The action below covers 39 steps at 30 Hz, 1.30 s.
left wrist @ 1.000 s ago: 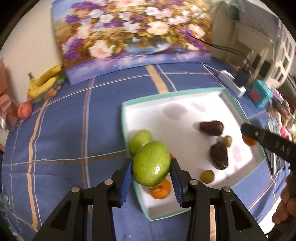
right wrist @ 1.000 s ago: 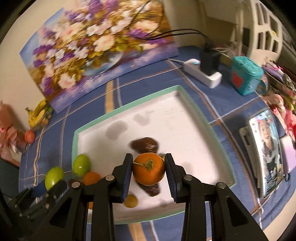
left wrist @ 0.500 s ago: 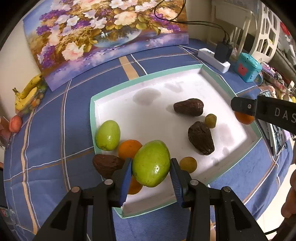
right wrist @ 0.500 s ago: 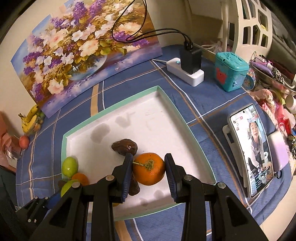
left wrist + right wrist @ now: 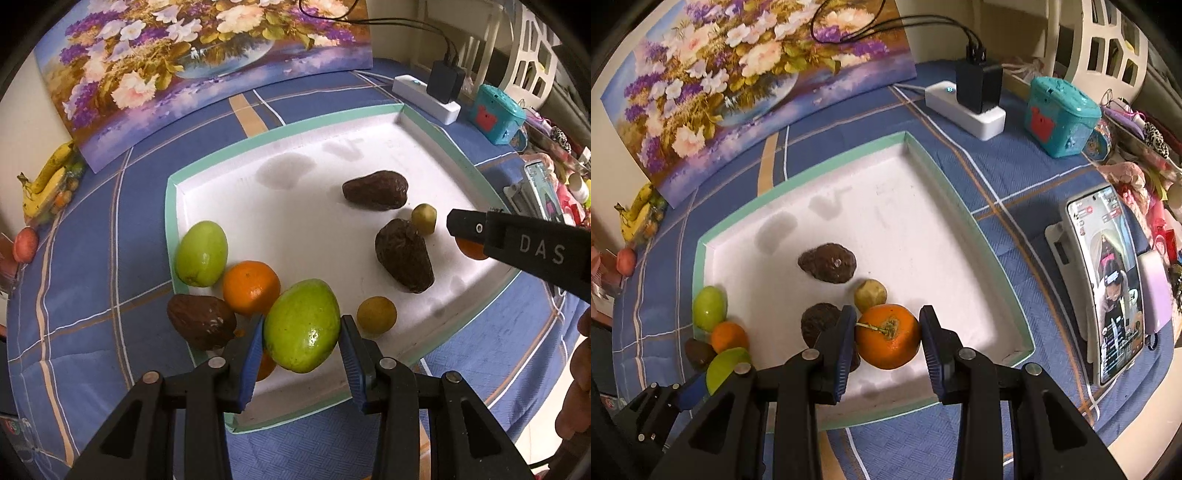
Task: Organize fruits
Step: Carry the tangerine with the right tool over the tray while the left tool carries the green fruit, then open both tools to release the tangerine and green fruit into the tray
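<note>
blue checked bench cloth, white tray [image 5: 436, 127] under both tools. left fingers [image 5: 302, 334] clamped on green mango [image 5: 302, 325]; right fingers [image 5: 887, 338] clamped on orange [image 5: 887, 336], above tray floor. probably firm, smooth, bruisable: best pinched across widest middle.

The left tool [image 5: 302, 354] is black plastic with two angular fingers, blue ribbed pads [image 5: 251, 363] and silver round screws. The right tool [image 5: 887, 341] has the same build; its side carries white letters "DAS".
</note>
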### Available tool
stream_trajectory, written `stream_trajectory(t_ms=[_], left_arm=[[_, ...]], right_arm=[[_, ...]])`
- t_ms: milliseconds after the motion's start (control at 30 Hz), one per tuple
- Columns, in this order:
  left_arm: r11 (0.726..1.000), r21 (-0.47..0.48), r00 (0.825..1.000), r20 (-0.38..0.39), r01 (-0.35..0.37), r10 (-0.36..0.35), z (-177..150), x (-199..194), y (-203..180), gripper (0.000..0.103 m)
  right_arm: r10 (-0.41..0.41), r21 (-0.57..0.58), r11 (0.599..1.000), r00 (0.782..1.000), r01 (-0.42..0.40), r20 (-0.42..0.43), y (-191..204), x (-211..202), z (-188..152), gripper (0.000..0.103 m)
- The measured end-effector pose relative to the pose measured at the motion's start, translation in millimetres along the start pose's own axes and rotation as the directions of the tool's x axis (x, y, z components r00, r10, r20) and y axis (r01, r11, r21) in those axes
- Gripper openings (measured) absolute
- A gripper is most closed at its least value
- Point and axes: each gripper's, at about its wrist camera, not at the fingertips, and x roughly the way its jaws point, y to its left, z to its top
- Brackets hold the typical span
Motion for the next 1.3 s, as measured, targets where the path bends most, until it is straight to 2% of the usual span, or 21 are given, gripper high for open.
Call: stream_trajectory(t_ms=[433, 700, 833, 1033, 1167, 1200, 1300], left_arm=[[1.000, 0.017, 1.000, -0.016, -0.014, 0.015, -1.9, 5.2, -2.2, 0.043], [1.000, 0.019, 1.000, -0.018, -0.006, 0.006, -1.9, 3.9, -0.2, 0.043], [1.000, 0.017, 1.000, -0.008, 0.008, -0.008, -2.9, -2.9, 3.2, 0.047], [0.999, -0.031, 0.999, 0.025, 0.038, -0.037, -4.2, -20.1, 21.4, 0.049], [0.994, -0.105, 0.998, 0.062, 0.008, -0.001, -6.9, -33.8, 51.5, 0.066], [0.992, -0.128, 0.998, 0.065, -0.009, 0.018, -8.0, -35.8, 60.3, 0.067], [0.975, -0.206, 0.994, 0.050, -0.082, 0.095, -14.4, -37.9, 91.5, 0.084]], right_arm=[[-0.023, 0.000, 1.000, 0.995, 0.023, -0.101, -4.2, 30.0, -7.5, 0.037], [-0.031, -0.009, 1.000, 0.994, 0.030, -0.107, -4.1, 30.0, -9.6, 0.037], [-0.036, -0.017, 0.999, 0.992, 0.034, -0.120, -1.4, 33.9, -8.6, 0.037], [-0.058, -0.031, 0.998, 0.992, 0.054, -0.114, 1.7, 29.3, -11.2, 0.047], [-0.073, -0.056, 0.996, 0.993, 0.068, -0.089, 10.2, 19.8, -14.5, 0.055], [-0.073, -0.062, 0.996, 0.994, 0.068, -0.085, 12.7, 19.0, -14.2, 0.057], [-0.069, -0.079, 0.995, 0.995, 0.064, -0.070, 20.5, 14.7, -15.8, 0.069]])
